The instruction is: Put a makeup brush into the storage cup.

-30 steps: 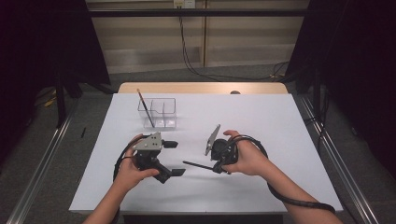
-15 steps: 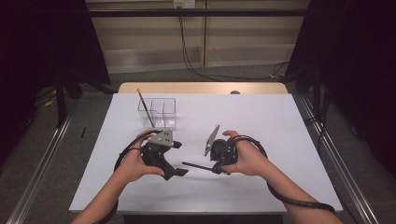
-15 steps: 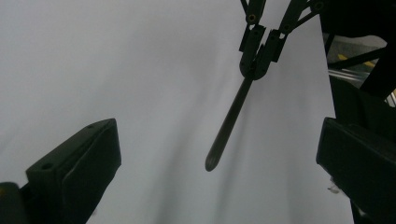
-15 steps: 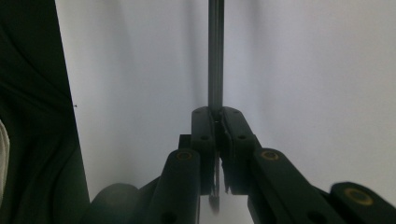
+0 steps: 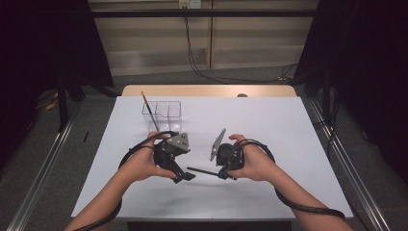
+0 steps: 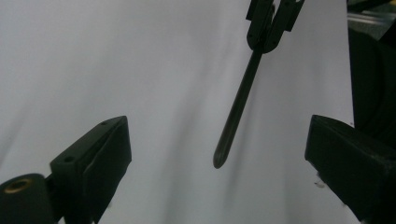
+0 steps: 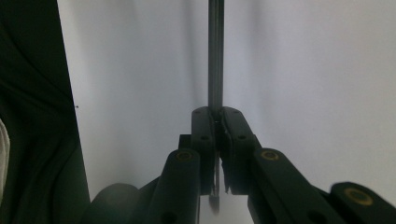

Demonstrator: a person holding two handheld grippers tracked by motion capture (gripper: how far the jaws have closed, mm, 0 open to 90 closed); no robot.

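Observation:
My right gripper (image 5: 220, 172) is shut on a thin dark stick (image 5: 199, 171) that points left, low over the white table (image 5: 288, 144). In the right gripper view the shut gripper (image 7: 215, 116) pinches the stick (image 7: 215, 56) near one end. My left gripper (image 5: 181, 172) is just left of the stick's free end. In the left gripper view that gripper (image 6: 217, 130) stands wide open, though its jaws have just been closing a little. The stick (image 6: 238, 102) reaches toward the gap between them and touches neither pad. The right gripper (image 6: 270, 21) holds it at the top.
A clear plastic organizer (image 5: 166, 113) stands at the back left of the table with a thin brush (image 5: 149, 109) leaning in it. Black cables loop from both grippers over the person's forearms. The table's front edge is close below the hands.
The left hand has carried its gripper right and a little up, closer to the stick's free end. The right gripper and the stick have not moved.

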